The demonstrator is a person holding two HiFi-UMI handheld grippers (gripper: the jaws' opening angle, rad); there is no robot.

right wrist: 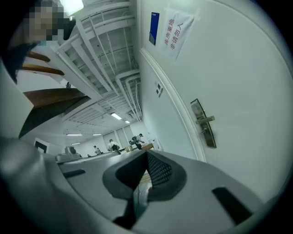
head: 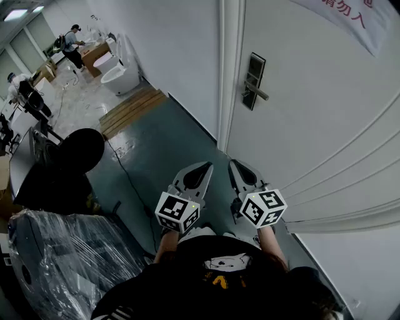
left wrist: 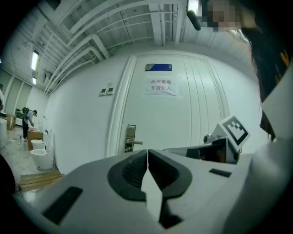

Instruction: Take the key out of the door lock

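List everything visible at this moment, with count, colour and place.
door: one, white, right of the head view
lock plate with lever handle: one, dark with metal lever, door's left edge; finer detail too small to tell
paper sign: one, white with red print, high on door
blue plate: one, above door
toilets: at least two, white, far left by wall
wooden planks: one stack, light brown, floor beside wall
plastic-wrapped bundle: one, clear wrap, lower left
people: two, far background left
left gripper: grey, jaws together, empty
right gripper: grey, jaws together, empty
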